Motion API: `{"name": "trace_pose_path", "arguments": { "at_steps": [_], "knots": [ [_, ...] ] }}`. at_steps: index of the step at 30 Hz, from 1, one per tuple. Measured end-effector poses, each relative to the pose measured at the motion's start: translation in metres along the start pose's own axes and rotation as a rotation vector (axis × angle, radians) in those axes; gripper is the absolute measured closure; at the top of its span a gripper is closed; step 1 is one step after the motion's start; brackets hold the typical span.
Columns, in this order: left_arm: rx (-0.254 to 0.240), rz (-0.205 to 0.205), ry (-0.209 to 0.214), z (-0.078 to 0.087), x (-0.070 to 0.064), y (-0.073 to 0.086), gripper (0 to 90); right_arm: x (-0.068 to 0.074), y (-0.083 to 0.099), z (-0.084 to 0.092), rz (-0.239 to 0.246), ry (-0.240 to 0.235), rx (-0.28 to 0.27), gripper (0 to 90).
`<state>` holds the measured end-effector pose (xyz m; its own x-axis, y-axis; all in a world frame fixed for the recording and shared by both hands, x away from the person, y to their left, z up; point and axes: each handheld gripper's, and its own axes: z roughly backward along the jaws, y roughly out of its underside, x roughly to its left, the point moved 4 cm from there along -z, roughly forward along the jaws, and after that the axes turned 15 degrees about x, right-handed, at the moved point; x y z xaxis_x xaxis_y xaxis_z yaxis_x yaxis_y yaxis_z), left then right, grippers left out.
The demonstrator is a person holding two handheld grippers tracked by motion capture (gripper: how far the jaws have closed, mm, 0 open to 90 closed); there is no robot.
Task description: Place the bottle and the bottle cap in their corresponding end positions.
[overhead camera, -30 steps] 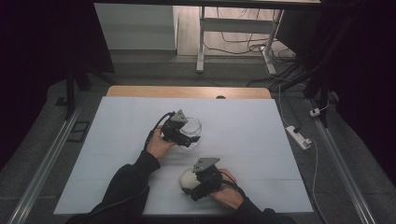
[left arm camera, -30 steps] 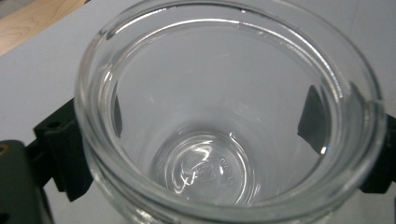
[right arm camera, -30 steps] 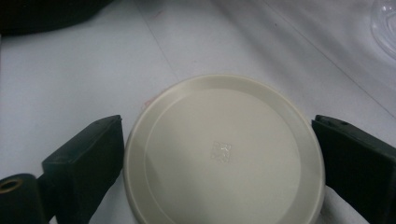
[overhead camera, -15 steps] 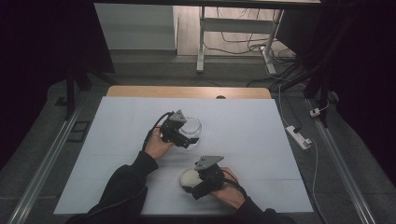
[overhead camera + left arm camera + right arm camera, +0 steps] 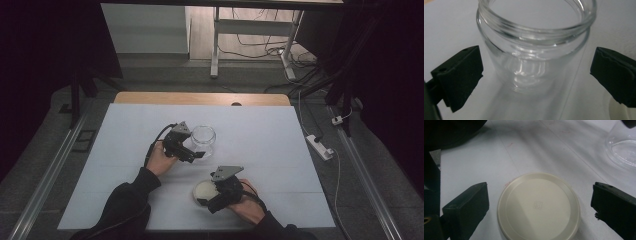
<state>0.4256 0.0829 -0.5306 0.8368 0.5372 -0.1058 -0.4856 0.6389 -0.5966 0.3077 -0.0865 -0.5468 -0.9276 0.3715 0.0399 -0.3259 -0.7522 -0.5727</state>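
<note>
So, jar and lid, one gripper each

Left gripper [image 5: 196,153] has its jaws spread wide around the upright, lidless glass jar [image 5: 203,139] mid-table, not touching the glass. Right gripper [image 5: 207,198] is also wide open, jaws either side of the cream lid [image 5: 202,191] lying flat on the white table [image 5: 280,150], near the front edge.

My left tongs [image 5: 196,153] cover the near side of the glass jar [image 5: 204,139] from above; up close its rim [image 5: 536,15] runs off the frame's top. The cream lid [image 5: 537,206] is clipped at the bottom edge.
</note>
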Motion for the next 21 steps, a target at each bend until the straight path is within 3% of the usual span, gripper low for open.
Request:
{"name": "trace_pose_path", "arguments": {
  "at_steps": [9,21],
  "knots": [
    [-0.013,0.003,0.035,0.011,-0.007,0.01,0.0,0.0,0.001,0.006,-0.004,-0.008,-0.014,1.5],
    [0.009,-0.027,0.057,0.024,-0.023,0.026,0.0,-0.001,0.002,0.019,-0.023,-0.011,-0.046,0.4]
  ]
}}
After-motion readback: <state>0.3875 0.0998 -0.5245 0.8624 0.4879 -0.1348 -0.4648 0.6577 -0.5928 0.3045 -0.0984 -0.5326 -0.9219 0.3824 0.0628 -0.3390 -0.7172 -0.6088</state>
